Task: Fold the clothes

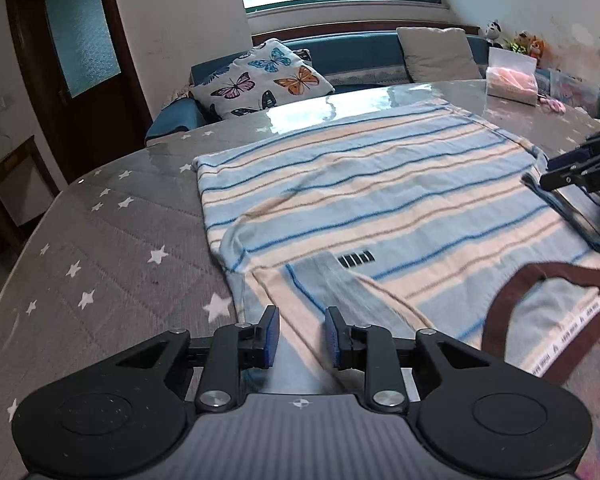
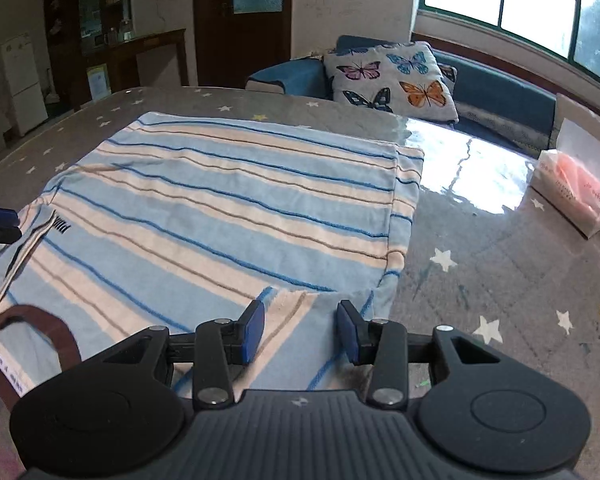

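While the pale blue and cream striped knit shirt (image 1: 380,184) lies spread flat on the grey star-printed tabletop (image 1: 112,248), its brown-trimmed neckline (image 1: 540,280) towards the near edge, the job appears to sit at the sleeve-folding step, with both short sleeves turned in over the body; the left claw (image 1: 302,334) hangs low over the folded-in left sleeve (image 1: 332,280), its blue pads spread apart with cloth under the gap and neither pad pressing on it, so nothing is pinched; the right claw (image 2: 302,330) stands likewise parted above the right sleeve (image 2: 300,312) at the shirt's other side, cloth showing between the pads though, as far as I can judge, not gripped; in the left view the right claw's tips show near the far right edge of the shirt, well apart from the left one; the body of the shirt looks smooth apart from a shallow curved crease across the middle; the next move, as I read it, calls for both claws to take hold at matching points, at the shoulders beside the neckline or at the far hem (image 2: 268,128), close firmly on both layers, and carry one end over the other evenly, lest the tucked sleeves slip out; a butterfly-print cushion (image 2: 396,80) on the blue sofa and a tissue packet (image 2: 572,196) lie clear of the work.
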`<state>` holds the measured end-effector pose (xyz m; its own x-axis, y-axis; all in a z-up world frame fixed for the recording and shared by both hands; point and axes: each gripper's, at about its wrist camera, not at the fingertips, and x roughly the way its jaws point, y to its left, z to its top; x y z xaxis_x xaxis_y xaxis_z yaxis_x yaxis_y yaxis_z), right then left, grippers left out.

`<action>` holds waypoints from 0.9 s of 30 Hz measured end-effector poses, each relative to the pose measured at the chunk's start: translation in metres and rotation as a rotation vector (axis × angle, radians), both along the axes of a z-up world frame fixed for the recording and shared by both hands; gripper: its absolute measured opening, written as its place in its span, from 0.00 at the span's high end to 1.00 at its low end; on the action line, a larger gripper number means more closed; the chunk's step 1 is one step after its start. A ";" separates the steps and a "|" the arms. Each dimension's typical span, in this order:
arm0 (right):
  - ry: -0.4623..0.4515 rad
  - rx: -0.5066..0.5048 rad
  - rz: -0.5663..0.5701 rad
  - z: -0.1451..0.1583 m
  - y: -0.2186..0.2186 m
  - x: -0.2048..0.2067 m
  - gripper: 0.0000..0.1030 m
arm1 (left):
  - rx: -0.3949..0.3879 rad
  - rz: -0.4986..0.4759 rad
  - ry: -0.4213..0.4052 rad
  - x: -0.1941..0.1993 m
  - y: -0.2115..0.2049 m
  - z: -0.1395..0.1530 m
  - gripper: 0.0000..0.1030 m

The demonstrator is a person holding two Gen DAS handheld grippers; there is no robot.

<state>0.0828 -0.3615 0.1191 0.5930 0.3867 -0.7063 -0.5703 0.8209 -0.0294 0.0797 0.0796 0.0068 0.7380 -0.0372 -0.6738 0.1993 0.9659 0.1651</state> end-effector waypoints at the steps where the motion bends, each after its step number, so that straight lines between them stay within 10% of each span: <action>1: -0.002 -0.002 0.011 0.002 -0.002 -0.005 0.61 | 0.001 -0.004 0.000 -0.003 -0.001 0.000 0.70; 27: 0.008 0.043 0.030 0.019 -0.037 -0.093 0.76 | 0.039 -0.055 -0.026 -0.056 -0.012 0.001 0.64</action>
<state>-0.0102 -0.3986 0.1381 0.5753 0.4341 -0.6932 -0.5945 0.8040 0.0101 0.0236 0.0681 0.0077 0.7526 -0.0526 -0.6564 0.2473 0.9464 0.2077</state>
